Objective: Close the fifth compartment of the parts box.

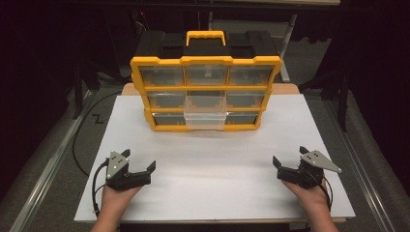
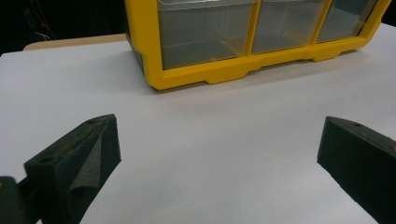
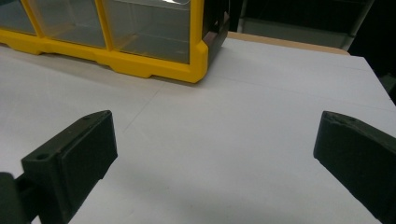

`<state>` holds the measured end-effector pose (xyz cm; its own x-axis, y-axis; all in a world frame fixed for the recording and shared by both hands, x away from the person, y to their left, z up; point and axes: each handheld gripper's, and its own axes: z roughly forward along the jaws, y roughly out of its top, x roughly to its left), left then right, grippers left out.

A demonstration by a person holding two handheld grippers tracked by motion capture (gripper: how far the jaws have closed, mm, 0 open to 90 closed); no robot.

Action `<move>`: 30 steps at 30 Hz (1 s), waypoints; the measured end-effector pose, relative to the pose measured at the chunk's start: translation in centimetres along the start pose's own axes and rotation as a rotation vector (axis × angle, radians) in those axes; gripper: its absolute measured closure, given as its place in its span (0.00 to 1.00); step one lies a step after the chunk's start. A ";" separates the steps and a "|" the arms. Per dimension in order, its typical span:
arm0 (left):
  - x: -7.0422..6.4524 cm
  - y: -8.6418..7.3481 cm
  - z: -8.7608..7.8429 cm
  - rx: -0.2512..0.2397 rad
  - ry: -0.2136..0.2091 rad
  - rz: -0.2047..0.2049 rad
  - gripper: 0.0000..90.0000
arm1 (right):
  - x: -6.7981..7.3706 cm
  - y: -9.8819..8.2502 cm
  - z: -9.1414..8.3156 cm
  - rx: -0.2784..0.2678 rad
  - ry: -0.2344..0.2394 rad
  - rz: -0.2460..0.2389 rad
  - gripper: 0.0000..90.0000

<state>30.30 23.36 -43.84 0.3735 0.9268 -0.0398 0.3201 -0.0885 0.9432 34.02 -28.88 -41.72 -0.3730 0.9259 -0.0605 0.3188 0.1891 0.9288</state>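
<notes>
White tabletop (image 1: 212,179), matte, laid over a wooden board (image 1: 127,89) showing at its far edge. Yellow-framed drawer organizer (image 1: 205,92) stands upright on the far middle; bottom-centre clear drawer (image 1: 205,118) pulled out.

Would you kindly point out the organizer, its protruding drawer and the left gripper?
organizer (image 1: 206,60), high view, yellow top frame.
drawer (image 1: 205,120), high view, clear front of the bottom-middle drawer.
left gripper (image 1: 140,162), high view, midway between its open jaw tips.
</notes>
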 end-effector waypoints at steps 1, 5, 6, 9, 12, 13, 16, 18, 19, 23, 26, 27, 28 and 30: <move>0.0 0.0 0.0 -0.005 0.001 0.002 0.00 | 0.0 0.0 0.0 -0.001 0.001 -0.002 0.01; 0.0 0.1 0.1 -0.012 -0.009 0.003 0.00 | 0.0 0.0 0.2 0.000 -0.004 -0.008 0.01; -0.1 0.1 0.1 -0.013 -0.012 0.004 0.00 | -0.1 -0.1 0.3 0.002 -0.003 -0.012 0.01; -0.2 0.1 0.1 -0.012 -0.013 0.016 0.00 | -0.1 -0.1 0.4 0.003 -0.001 -0.019 0.01; -0.3 0.1 0.2 -0.008 -0.013 0.030 0.00 | -0.1 -0.1 0.4 0.003 0.000 -0.020 0.01; -0.4 0.1 0.2 -0.009 -0.013 0.034 0.00 | -0.1 -0.1 0.5 0.004 -0.001 -0.020 0.01; -0.5 0.1 0.2 -0.009 -0.010 0.041 0.00 | -0.1 -0.1 0.5 0.003 -0.001 -0.020 0.01; -0.6 0.2 0.2 -0.012 -0.010 0.040 0.00 | -0.1 -0.1 0.5 0.003 -0.003 -0.022 0.01; -0.6 0.2 0.2 -0.012 -0.010 0.040 0.00 | -0.1 -0.1 0.5 0.004 -0.002 -0.020 0.01; -0.6 0.2 0.2 -0.005 -0.016 0.047 0.00 | -0.2 -0.1 0.5 0.005 -0.002 -0.020 0.01; -0.6 0.2 0.3 0.005 -0.020 0.048 0.00 | -0.2 -0.1 0.5 0.005 -0.002 -0.019 0.01; -0.6 0.2 0.3 0.009 -0.020 0.050 0.00 | -0.2 -0.1 0.6 0.007 -0.002 -0.017 0.01; -0.6 0.2 0.3 0.012 -0.018 0.051 0.00 | -0.2 -0.1 0.6 0.008 -0.002 -0.016 0.01; -0.6 0.2 0.2 0.011 -0.025 0.053 0.01 | -0.3 -0.1 0.6 0.009 -0.003 -0.015 0.01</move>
<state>30.36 22.73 -43.71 0.4117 0.9113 0.0015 0.3091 -0.1412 0.9405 34.64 -28.95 -42.06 -0.3751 0.9239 -0.0755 0.3206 0.2057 0.9246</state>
